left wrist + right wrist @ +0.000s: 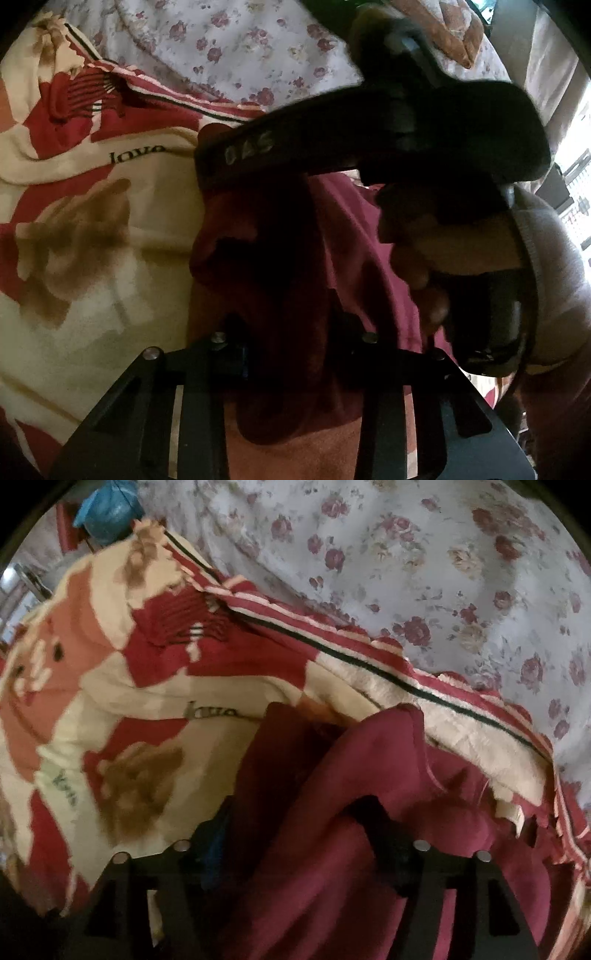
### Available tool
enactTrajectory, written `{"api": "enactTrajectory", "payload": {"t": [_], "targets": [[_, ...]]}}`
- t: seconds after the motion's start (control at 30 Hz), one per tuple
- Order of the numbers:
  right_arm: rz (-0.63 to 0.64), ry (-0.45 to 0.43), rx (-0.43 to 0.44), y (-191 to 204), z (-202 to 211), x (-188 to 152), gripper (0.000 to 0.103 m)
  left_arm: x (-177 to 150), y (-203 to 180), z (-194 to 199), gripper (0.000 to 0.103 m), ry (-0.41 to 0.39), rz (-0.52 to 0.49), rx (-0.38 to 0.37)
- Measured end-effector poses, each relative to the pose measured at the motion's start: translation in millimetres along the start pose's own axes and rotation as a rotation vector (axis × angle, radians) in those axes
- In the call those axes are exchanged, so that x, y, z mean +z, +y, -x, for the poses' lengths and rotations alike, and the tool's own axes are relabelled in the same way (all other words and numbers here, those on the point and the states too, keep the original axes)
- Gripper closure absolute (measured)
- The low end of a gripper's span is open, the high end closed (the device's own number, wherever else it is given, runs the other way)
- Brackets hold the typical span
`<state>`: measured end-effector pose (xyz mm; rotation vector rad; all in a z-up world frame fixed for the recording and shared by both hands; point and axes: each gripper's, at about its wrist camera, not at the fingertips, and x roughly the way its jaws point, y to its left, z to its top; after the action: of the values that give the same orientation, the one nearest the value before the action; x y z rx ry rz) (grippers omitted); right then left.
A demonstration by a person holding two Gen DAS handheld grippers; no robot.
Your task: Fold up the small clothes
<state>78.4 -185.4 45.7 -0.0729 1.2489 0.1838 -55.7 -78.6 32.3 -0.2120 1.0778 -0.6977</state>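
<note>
A maroon garment (347, 258) hangs bunched over a cream and red blanket. In the left wrist view my left gripper (291, 332) is shut on a fold of the maroon garment, the cloth draped over its fingers. The right gripper's black body (369, 147), held by a hand in a white sleeve, sits just ahead to the right. In the right wrist view my right gripper (295, 834) is shut on the maroon garment (369, 775), which fills the gap between its dark fingers and spreads rightward.
The cream and red blanket (92, 221) with the word "love" covers the bed; it also shows in the right wrist view (147, 664). A white floral sheet (443, 572) lies beyond it. A blue bag (107, 509) sits at the far left corner.
</note>
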Motion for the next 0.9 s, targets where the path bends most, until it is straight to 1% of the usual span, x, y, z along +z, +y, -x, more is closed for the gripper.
{"api": "enactTrajectory", "payload": {"t": [0.07,0.1,0.17,0.23,0.3,0.37,0.43,0.5,0.57,0.63,0.67,0.73,0.77,0.8,0.87,0.9], "targets": [[-0.001,-0.022,0.002,-2,-3,-3,0.038,0,0,0,0.072,-0.001,0.001,0.016],[-0.014,-0.044,0.013,-5,-1,-6,0.043,-1,0,0,0.071,-0.002,0.004,0.021],[-0.025,-0.081,0.035,-12,7,-15,0.066,-1,-1,-1,0.070,-0.005,0.008,0.029],[-0.070,-0.109,0.116,-25,21,-23,0.078,-3,-2,-2,0.070,-0.004,0.009,0.036],[-0.106,-0.140,0.169,-35,35,-30,0.080,-5,-8,0,0.072,-0.011,0.001,0.036],[-0.140,-0.172,0.219,-49,49,-40,0.082,-6,-19,6,0.081,-0.027,-0.028,0.024],[-0.178,-0.202,0.264,-62,64,-50,0.082,-6,-36,17,0.084,-0.057,-0.067,0.028],[-0.198,-0.226,0.281,-70,77,-59,0.083,-6,-55,29,0.087,-0.073,-0.107,0.020],[-0.213,-0.259,0.297,-84,98,-69,0.083,-4,-75,36,0.088,-0.082,-0.141,0.004],[-0.205,-0.289,0.287,-89,119,-77,0.083,0,-97,39,0.089,-0.076,-0.170,-0.020],[-0.196,-0.302,0.268,-94,131,-82,0.083,1,-115,40,0.089,-0.073,-0.202,-0.036],[-0.185,-0.317,0.231,-105,154,-93,0.083,6,-140,36,0.089,-0.071,-0.257,-0.044],[-0.183,-0.322,0.214,-112,163,-99,0.083,4,-161,33,0.089,-0.067,-0.302,-0.045],[-0.182,-0.326,0.193,-120,172,-107,0.083,5,-173,30,0.089,-0.063,-0.328,-0.048],[-0.186,-0.324,0.153,-137,182,-120,0.083,4,-199,18,0.089,-0.045,-0.372,-0.063],[-0.194,-0.321,0.135,-147,186,-127,0.083,6,-207,11,0.089,-0.036,-0.383,-0.068]]}}
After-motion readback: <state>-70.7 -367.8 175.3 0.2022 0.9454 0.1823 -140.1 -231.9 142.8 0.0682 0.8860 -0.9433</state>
